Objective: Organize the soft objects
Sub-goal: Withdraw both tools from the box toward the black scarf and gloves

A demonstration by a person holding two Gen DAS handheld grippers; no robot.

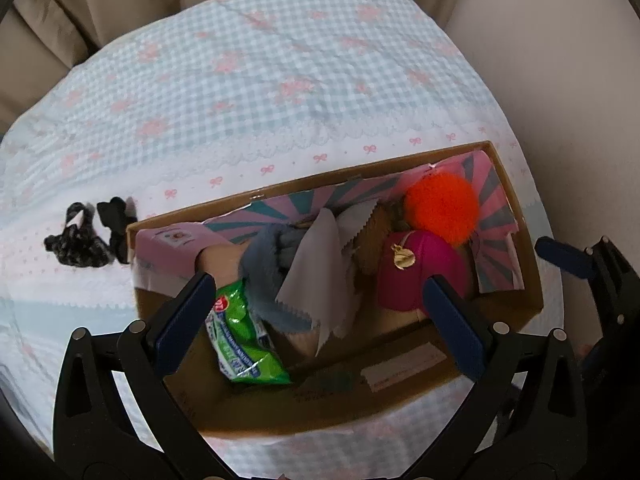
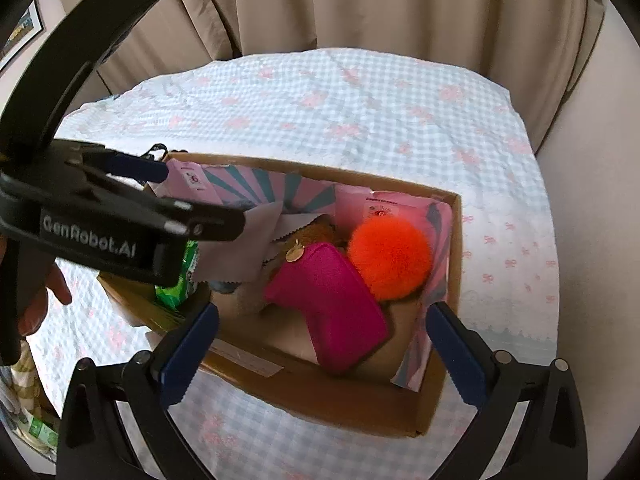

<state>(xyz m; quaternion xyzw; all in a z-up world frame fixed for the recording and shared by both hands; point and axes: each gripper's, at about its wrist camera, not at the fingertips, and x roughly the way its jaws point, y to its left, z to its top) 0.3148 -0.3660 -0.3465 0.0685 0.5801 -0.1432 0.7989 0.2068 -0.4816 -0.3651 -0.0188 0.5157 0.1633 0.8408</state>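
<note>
An open cardboard box (image 1: 304, 179) (image 2: 457, 264) stands on the table and holds soft things. Inside lie a fluffy orange pompom (image 1: 440, 208) (image 2: 390, 252), a magenta pouch (image 1: 424, 270) (image 2: 328, 308) with a gold charm, a brown plush (image 1: 370, 236), a white cloth (image 1: 316, 268), blue fabric (image 1: 264, 264) and a green wipes packet (image 1: 244, 340). My left gripper (image 1: 320, 280) hangs open above the box's left half, its pads touching nothing. My right gripper (image 2: 324, 308) is open over the pouch. Two dark scrunchies (image 1: 80, 236) lie on the cloth left of the box.
A blue gingham tablecloth (image 1: 280, 80) with pink bows covers the round table. Beige curtains (image 2: 360, 4) hang behind it and a pale wall (image 2: 592, 200) is at the right. The left gripper's black housing (image 2: 100, 236) and a hand (image 2: 40, 292) fill the right wrist view's left side.
</note>
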